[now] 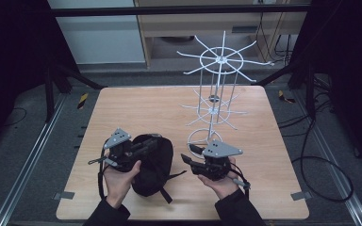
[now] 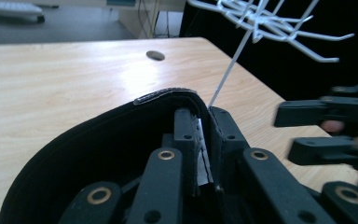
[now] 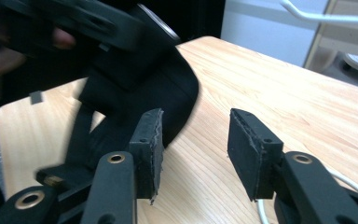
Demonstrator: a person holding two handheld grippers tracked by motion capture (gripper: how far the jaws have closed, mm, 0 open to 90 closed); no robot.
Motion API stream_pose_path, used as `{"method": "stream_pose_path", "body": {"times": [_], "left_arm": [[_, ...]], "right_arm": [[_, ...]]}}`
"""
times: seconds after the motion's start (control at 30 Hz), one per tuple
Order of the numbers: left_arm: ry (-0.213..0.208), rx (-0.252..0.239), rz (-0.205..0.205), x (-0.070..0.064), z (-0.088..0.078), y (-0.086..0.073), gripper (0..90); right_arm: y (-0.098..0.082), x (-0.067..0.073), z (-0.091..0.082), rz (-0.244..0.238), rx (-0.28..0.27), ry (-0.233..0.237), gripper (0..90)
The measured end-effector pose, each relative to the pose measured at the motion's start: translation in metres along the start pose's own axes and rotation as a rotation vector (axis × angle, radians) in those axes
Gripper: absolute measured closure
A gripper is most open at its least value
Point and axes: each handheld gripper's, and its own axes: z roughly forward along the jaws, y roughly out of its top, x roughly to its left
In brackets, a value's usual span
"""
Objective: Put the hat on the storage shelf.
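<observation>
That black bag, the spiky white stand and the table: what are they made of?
The black bag looks like matte woven fabric: it folds softly, with a stitched edge pinched in the left tool. The white stand seems to be coated metal wire, thin and rigid. The table looks like pale wood or laminate, showing grain and soft glare.

A soft black bag (image 1: 153, 165) lay on the wooden table (image 1: 136, 108), down near the 6 o'clock edge. Its black straps (image 1: 172, 178) trailed out toward 4 o'clock. One thin edge of the bag (image 2: 168, 95) stood up. A white wire rack (image 1: 217, 89) stood upright at 1 o'clock from the bag.
</observation>
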Motion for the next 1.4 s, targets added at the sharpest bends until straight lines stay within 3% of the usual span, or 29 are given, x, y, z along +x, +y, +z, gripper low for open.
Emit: {"method": "stream_pose_path", "body": {"times": [0.13, 0.33, 0.6, 0.87, 0.97, 1.17, 1.27, 1.4], "left_arm": [[-0.022, -0.02, 0.023, -0.005, -0.006, 0.004, 82.1], [-0.055, -0.04, 0.072, -0.017, -0.011, 0.009, 82.2], [-0.052, -0.04, 0.104, -0.019, -0.013, 0.012, 82.3], [-0.075, -0.034, 0.157, -0.027, -0.01, 0.014, 82.3], [-0.079, -0.03, 0.167, -0.028, -0.009, 0.014, 82.3], [-0.09, -0.044, 0.149, -0.024, -0.01, 0.011, 82.3], [-0.072, -0.053, 0.152, -0.022, -0.013, 0.01, 81.8], [-0.01, -0.057, 0.186, -0.02, -0.019, 0.006, 79.7]], "right_arm": [[-0.002, -0.001, 0.01, 0.018, 0.017, 0.014, 52.7], [0.004, 0.005, 0.021, 0.04, -0.025, 0.081, 48.4], [0.004, 0.001, 0.03, 0.106, -0.048, 0.146, 46.7], [0.004, 0.002, 0.035, 0.102, -0.047, 0.145, 46.2], [0.002, 0.003, 0.038, 0.106, -0.037, 0.147, 51.6], [0.004, 0.004, 0.033, 0.087, -0.031, 0.177, 82.4], [0.008, 0.008, 0.03, 0.063, -0.028, 0.161, 85.0], [0.018, 0.017, 0.027, 0.004, -0.016, 0.1, 85.0]]}}
